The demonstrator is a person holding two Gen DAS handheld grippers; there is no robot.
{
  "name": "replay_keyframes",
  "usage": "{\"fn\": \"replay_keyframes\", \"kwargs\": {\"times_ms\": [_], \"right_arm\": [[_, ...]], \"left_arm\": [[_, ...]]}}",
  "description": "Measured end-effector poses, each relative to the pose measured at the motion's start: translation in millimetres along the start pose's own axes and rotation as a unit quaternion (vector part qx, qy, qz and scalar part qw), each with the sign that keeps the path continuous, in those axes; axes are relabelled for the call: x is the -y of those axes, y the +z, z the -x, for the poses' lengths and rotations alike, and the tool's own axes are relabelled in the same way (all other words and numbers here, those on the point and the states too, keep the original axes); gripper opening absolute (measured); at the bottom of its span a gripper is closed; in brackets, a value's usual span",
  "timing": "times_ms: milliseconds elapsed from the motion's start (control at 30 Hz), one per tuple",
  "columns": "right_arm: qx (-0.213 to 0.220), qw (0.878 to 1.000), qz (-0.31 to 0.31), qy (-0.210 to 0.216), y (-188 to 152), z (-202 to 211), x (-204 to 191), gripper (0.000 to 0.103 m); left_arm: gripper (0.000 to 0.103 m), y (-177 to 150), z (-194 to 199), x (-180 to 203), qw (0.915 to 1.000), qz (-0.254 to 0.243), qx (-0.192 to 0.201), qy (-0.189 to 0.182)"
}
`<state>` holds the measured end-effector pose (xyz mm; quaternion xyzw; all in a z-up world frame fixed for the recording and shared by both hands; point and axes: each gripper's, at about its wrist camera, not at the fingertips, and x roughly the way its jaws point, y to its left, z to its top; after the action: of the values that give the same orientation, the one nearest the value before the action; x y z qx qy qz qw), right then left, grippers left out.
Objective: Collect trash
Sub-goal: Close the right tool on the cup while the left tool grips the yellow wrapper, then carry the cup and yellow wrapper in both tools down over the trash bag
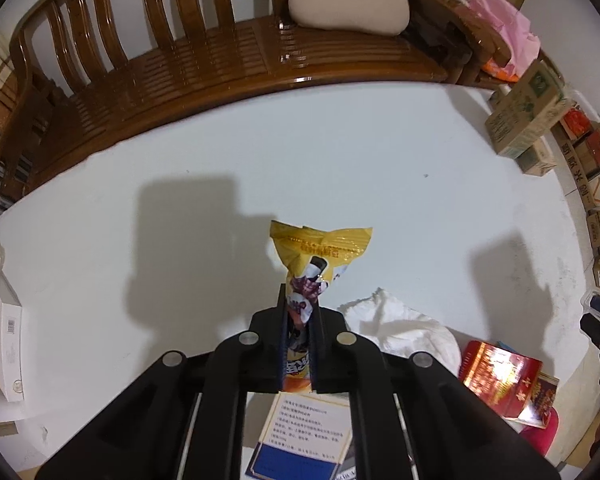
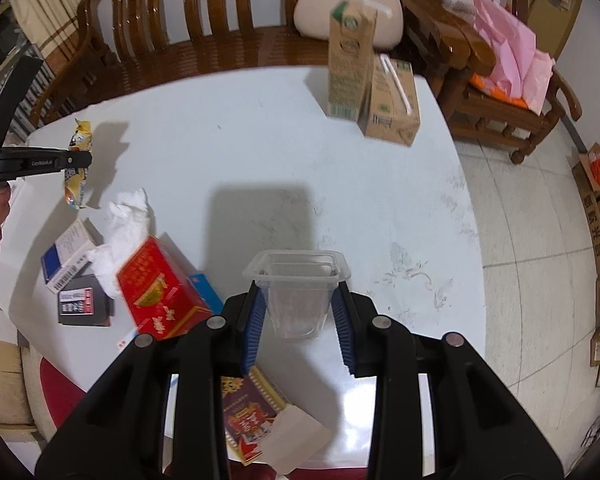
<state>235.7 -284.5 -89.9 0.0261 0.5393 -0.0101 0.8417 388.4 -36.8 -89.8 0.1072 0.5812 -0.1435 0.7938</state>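
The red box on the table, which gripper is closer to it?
Right. The right gripper, shut on the clear plastic cup, hangs just beside the red box. The left gripper, holding the yellow snack wrapper, is farther off, beyond the crumpled tissue.

We see our left gripper (image 1: 299, 312) clamped on a yellow snack wrapper (image 1: 320, 256), held above the white table (image 1: 300, 152). Just right of the wrapper lies a crumpled white tissue (image 1: 404, 324); farther right, a red box (image 1: 500, 380). Beyond stands a wooden bench (image 1: 180, 60).
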Motion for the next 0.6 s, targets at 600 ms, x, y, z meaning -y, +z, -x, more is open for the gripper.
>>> {"fn": "replay_keyframes", "kwargs": {"times_ms": [600], "right_arm": [[0.126, 0.988, 0.086, 0.034, -40.7, 136.2, -77.6, 0.032]], "left_arm": [[0.008, -105.3, 142.3, 35.8, 0.9937, -0.042, 0.096, -0.037]]}}
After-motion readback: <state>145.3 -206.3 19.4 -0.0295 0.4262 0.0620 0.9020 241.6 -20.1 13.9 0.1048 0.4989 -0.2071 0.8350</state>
